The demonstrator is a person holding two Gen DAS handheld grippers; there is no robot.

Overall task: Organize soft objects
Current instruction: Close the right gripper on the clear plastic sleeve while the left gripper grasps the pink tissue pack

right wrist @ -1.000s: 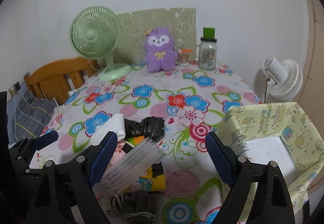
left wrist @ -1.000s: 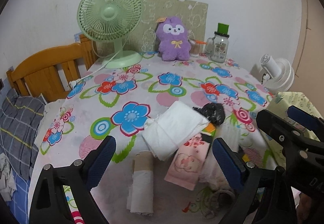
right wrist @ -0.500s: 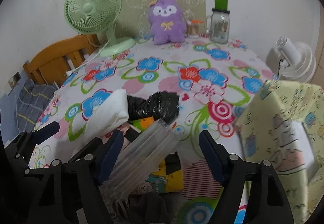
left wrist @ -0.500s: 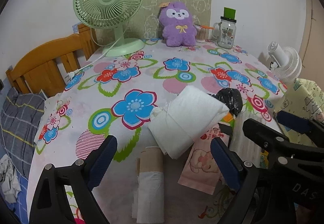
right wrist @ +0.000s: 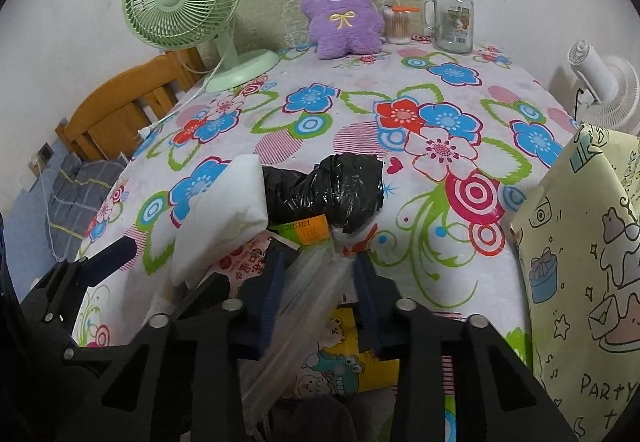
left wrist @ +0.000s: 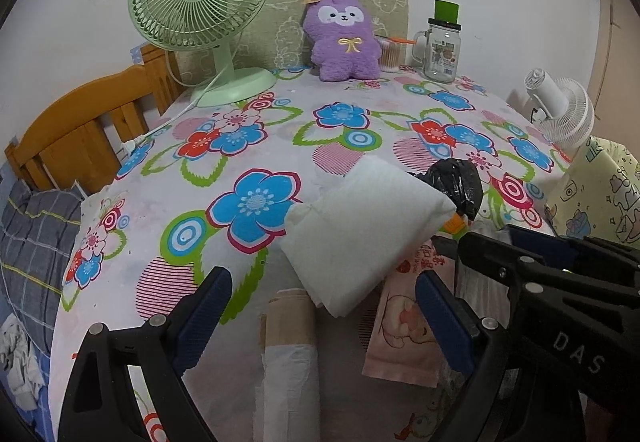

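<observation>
Counting two fans, one purple plush toy [right wrist: 342, 12], right gripper [right wrist: 316, 282] closing on clear plastic bag [right wrist: 304, 302], left gripper [left wrist: 324, 306] spread empty – paper roll [left wrist: 288, 354] only in left view.

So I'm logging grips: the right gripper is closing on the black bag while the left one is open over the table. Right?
Not quite. The right gripper is closing on the clear bag, not the black bag beyond it, as the right wrist view shows. The left gripper is open over the table.

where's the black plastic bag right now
In the right wrist view, the black plastic bag lies mid-table on the flowered tablecloth, just right of the white folded pad, beyond the right gripper.
</observation>
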